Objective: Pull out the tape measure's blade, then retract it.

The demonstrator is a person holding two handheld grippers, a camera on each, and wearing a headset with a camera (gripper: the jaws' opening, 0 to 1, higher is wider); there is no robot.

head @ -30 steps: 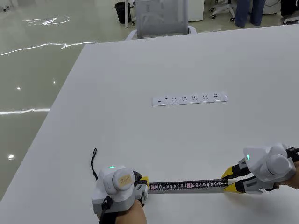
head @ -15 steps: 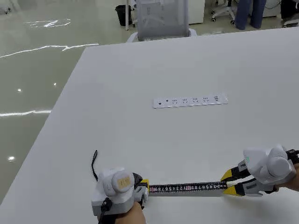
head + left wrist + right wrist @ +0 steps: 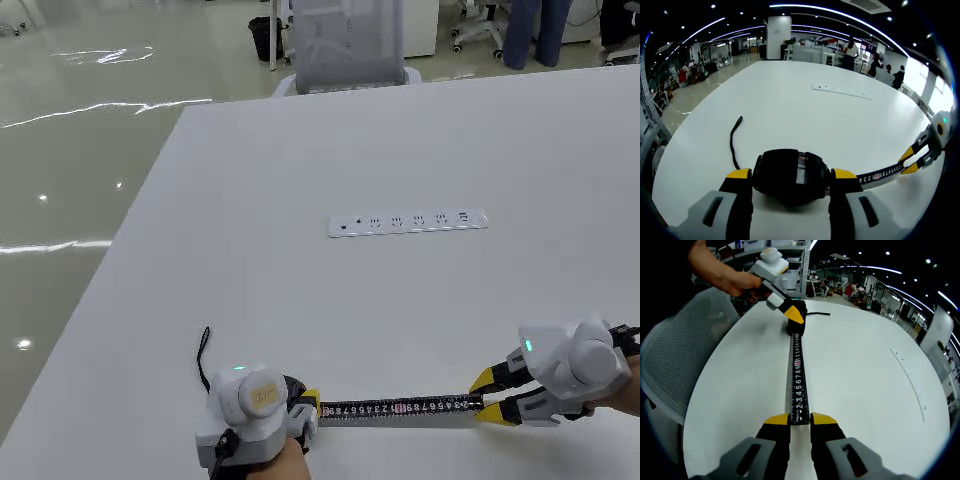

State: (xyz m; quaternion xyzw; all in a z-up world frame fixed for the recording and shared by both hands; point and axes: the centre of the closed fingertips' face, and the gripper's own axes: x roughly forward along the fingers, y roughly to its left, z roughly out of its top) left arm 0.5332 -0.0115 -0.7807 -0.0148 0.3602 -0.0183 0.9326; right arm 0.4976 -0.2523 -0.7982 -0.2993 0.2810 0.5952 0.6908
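While the white surface (image 3: 300, 180) spreads wide under everything, a grey mesh chair (image 3: 345, 40) stands at its edge beyond the white power strip (image 3: 408, 222), which lies flat near the middle. On the person's side of the power strip, well apart from it, the left tool (image 3: 791, 175) has its yellow-tipped jaws pressed against both sides of the black tape measure (image 3: 787, 165), which rests on the surface. Also on the near side of the power strip, and further right, the right tool (image 3: 800, 418) has its jaws drawn in narrow around the free end of the blade (image 3: 400, 408), clasping it by its edges. That blade runs straight and low over the surface between the two tools, numbers up. A thin black wrist strap (image 3: 203, 352) trails from the tape measure, on the near left of the power strip.
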